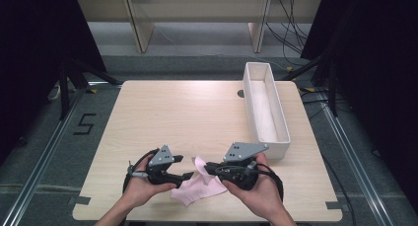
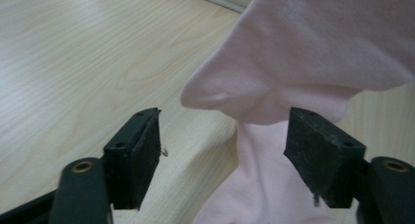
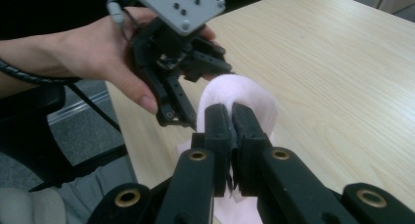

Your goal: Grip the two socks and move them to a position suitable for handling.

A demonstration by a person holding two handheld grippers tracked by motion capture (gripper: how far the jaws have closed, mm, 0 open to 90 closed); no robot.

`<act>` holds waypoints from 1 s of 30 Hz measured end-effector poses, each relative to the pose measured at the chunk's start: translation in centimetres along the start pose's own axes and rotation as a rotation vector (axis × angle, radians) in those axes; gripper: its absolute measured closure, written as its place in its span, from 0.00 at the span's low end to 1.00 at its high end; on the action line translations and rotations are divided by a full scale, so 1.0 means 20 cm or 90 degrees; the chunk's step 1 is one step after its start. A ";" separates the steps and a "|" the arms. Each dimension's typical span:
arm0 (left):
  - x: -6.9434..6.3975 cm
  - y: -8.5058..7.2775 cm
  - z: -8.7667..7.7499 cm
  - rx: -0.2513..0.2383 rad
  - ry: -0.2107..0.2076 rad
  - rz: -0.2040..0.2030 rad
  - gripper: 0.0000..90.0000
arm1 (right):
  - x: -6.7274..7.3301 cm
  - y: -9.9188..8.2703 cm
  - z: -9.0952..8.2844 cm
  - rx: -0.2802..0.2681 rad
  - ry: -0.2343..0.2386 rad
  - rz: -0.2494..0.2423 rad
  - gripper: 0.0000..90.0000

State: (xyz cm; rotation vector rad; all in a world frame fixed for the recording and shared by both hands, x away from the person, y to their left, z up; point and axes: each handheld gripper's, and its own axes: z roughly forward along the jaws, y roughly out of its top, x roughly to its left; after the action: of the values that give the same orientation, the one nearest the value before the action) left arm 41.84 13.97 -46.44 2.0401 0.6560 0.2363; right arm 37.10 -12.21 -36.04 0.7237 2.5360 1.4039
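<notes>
Right gripper view shows the right claw [image 3: 233, 117] pinching only a fold of the pink sock [image 3: 254, 94] — with the left claw [image 2: 222, 150] spread wide, the sock may slip onto the table [image 3: 342, 72].

Pale pink sock [image 1: 199, 186] — plain; white bin [image 1: 266, 107]; light woodgrain table [image 1: 172, 117] (grippers' jaws black).

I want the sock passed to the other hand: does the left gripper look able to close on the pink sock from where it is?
Probably yes: the left gripper stands open with the pink sock hanging between its jaws, nothing blocking.
</notes>
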 end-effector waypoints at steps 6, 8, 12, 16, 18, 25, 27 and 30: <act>0.01 -0.01 0.00 -0.005 -0.051 0.006 0.22 | 0.04 -0.01 0.04 0.016 0.027 -0.006 0.96; 0.00 0.00 0.00 -0.004 -0.053 0.023 0.21 | 0.04 -0.01 0.05 0.016 0.033 -0.009 0.96; 0.00 0.01 0.01 -0.014 -0.072 0.055 0.19 | 0.05 0.00 0.06 0.018 0.049 -0.006 0.96; -0.01 0.01 0.03 -0.008 -0.081 0.070 0.19 | 0.06 0.00 0.07 0.022 0.059 -0.006 0.96; -0.01 0.01 0.04 -0.002 -0.091 0.079 0.20 | 0.07 0.00 0.07 0.022 0.067 -0.007 0.96; 0.00 -0.01 0.08 0.003 -0.107 0.104 0.29 | 0.09 0.01 0.09 0.024 0.086 -0.013 0.96; 0.01 -0.01 0.08 -0.001 -0.109 0.104 0.27 | 0.09 0.01 0.08 0.023 0.083 -0.015 0.96; 0.00 -0.02 0.08 0.000 -0.109 0.105 0.25 | 0.08 0.01 0.08 0.021 0.087 -0.017 0.96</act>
State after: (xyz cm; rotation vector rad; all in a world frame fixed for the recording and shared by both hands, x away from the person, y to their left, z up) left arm 42.48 12.93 -47.63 2.0888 0.3822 0.1546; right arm 36.31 -10.17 -36.58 0.6172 2.6679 1.4536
